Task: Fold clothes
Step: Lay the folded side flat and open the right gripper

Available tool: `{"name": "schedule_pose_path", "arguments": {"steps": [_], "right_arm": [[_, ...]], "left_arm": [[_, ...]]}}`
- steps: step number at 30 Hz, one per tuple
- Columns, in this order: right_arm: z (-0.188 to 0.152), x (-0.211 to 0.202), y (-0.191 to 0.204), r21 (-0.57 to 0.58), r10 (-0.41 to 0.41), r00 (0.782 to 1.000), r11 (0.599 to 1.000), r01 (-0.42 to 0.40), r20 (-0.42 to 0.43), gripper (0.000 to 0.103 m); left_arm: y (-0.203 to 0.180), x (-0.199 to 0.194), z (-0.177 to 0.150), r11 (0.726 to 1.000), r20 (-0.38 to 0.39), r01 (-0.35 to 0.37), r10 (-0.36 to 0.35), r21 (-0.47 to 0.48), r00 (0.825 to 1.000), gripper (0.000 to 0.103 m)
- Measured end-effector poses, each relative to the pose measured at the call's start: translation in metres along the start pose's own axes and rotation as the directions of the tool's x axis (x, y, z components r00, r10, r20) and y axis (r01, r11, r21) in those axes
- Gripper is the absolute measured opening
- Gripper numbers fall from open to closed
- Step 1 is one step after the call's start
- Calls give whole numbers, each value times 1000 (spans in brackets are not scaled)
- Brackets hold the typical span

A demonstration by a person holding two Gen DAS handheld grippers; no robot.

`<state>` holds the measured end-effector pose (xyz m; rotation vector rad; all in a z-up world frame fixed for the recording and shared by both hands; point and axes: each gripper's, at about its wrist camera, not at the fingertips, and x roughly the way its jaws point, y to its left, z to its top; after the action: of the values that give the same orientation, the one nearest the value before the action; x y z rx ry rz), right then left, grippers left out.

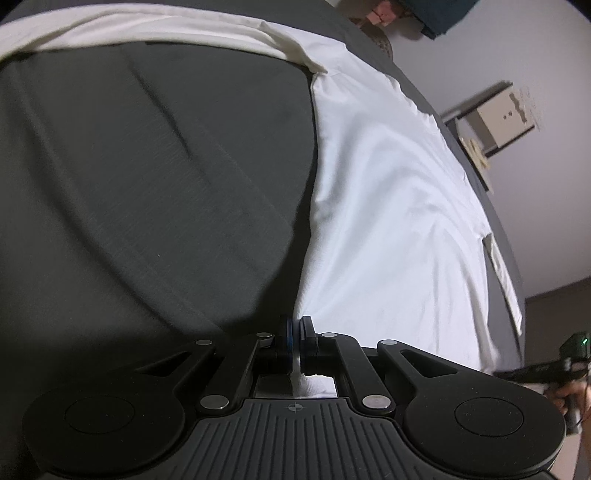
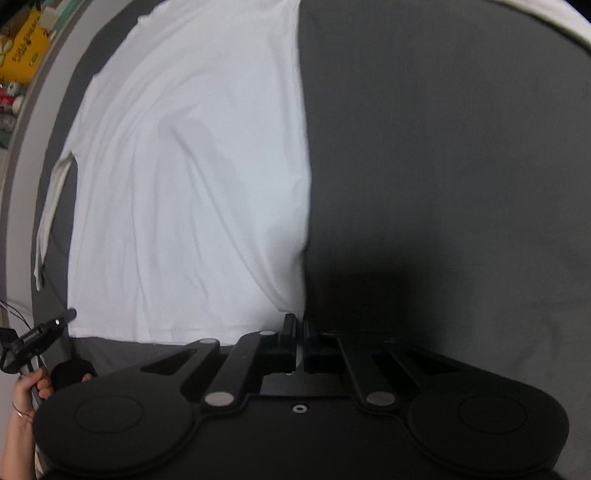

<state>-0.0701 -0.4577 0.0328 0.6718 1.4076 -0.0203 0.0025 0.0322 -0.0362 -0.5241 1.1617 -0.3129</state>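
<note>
White cloth: a white cotton T-shirt lies spread flat on a dark grey woven bed cover; it fills the right half of the left wrist view and the left half of the right wrist view.
Dark grey field: the bed cover takes the left of the left wrist view and the right of the right wrist view.
Upper band: a cream folded sheet runs across the top left of the left wrist view, its end touching the shirt's upper corner.
Left claw: the black two-finger left gripper, low centre of its own view, is clamped on the shirt's edge; a strip of white fabric shows pinched between the pads and bunched behind them.
Right claw: the black two-finger right gripper, low centre of its own view, has its fingers drawn together at the shirt's lower corner, where white meets grey; whether fabric sits between the pads cannot be told.
Hands: a person's hand holds the left gripper's handle at the lower left of the right wrist view.
Background: a pale box stands by the wall, upper right of the left wrist view; a yellow package sits at the upper left of the right wrist view.
</note>
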Motion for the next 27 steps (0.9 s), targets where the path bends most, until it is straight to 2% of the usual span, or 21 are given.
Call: {"name": "schedule_pose_path", "arguments": {"steps": [3, 5, 6, 9, 13, 15, 16, 18, 20, 21, 22, 27], "right_arm": [[3, -22, -17, 43, 67, 997, 997, -69, 40, 3], [2, -29, -29, 83, 127, 990, 988, -131, 57, 3], [1, -28, -35, 98, 130, 990, 986, -135, 57, 3], [-4, -10, -46, 126, 89, 996, 988, -90, 10, 3], [-2, 4, -45, 139, 88, 996, 987, -84, -27, 8], [2, 1, -41, 132, 58, 998, 990, -54, -30, 17], [-1, 1, -34, 132, 47, 998, 990, -42, -31, 27], [-5, 1, -28, 127, 40, 999, 991, -36, -34, 30], [-6, 1, -28, 122, 46, 998, 992, -41, -41, 30], [-7, 2, -28, 120, 52, 998, 992, -46, -45, 30], [-8, 4, -28, 120, 58, 997, 991, -52, -50, 30], [-9, 5, -30, 130, 86, 995, 988, -79, -52, 30]], "left_arm": [[0, -10, 6, 995, -2, -57, 57, 77, 998, 2], [9, -17, 8, 995, -2, -64, 64, 72, 998, 2], [13, -19, 8, 996, -1, -60, 61, 61, 998, 2], [25, -19, 7, 1000, -15, 30, -30, 2, 999, 3], [18, -21, 8, 992, -8, 123, -123, -21, 992, 3], [14, -22, 9, 990, -2, 136, -136, -41, 991, 3], [12, -22, 9, 989, -2, 137, -137, -47, 991, 4], [6, -18, 9, 991, -11, 123, -124, -45, 992, 20], [2, -14, 8, 992, -21, 116, -117, -49, 993, 74], [0, -11, 7, 992, -23, 115, -116, -52, 993, 82], [-2, -9, 7, 993, -28, 110, -111, -48, 993, 85], [-10, 4, 4, 998, -101, 55, -57, -22, 993, 85]]}}
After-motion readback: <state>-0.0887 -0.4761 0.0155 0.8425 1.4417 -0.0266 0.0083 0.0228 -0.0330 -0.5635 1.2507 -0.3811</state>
